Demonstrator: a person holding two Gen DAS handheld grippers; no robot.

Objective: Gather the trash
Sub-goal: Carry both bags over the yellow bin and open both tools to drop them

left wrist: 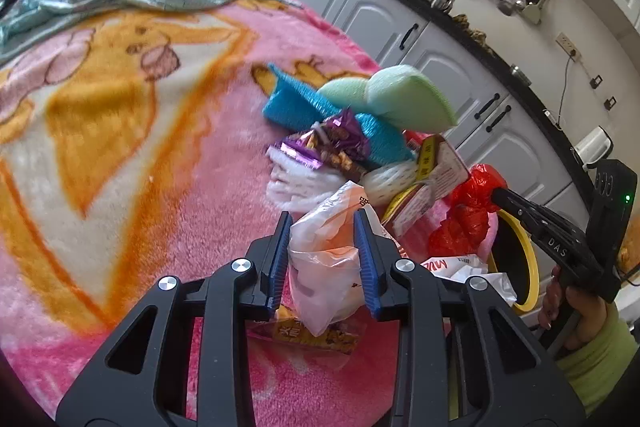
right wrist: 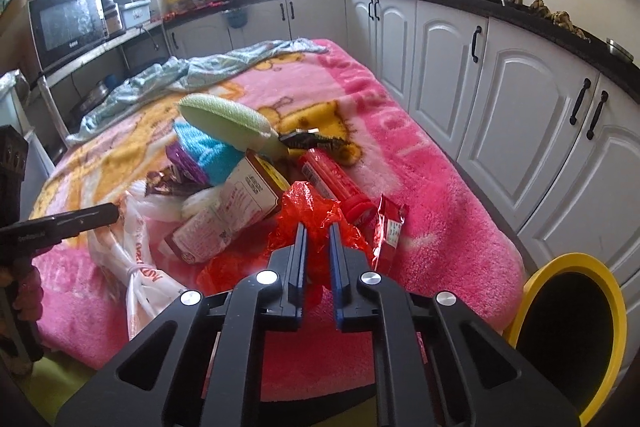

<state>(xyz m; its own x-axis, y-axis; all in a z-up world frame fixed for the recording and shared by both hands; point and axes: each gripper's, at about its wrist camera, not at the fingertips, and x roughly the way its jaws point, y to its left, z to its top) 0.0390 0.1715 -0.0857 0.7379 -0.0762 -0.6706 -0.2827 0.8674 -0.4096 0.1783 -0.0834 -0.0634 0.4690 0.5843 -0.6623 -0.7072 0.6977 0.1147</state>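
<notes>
Two bags are held: left gripper jaws pinch the limp white plastic bag, right gripper jaws nip the red plastic bag above the blanket-covered table. Both look light, slippery; bunched folds grip best.

Support surface: pink fleece blanket with yellow cartoon print. Pale blue-green cloth crumpled at far end. Near end, trash pile: red plastic bag, clear plastic bag, cardboard carton, red tube, red sachet, purple wrapper, blue knit item, green sponge topmost.
</notes>
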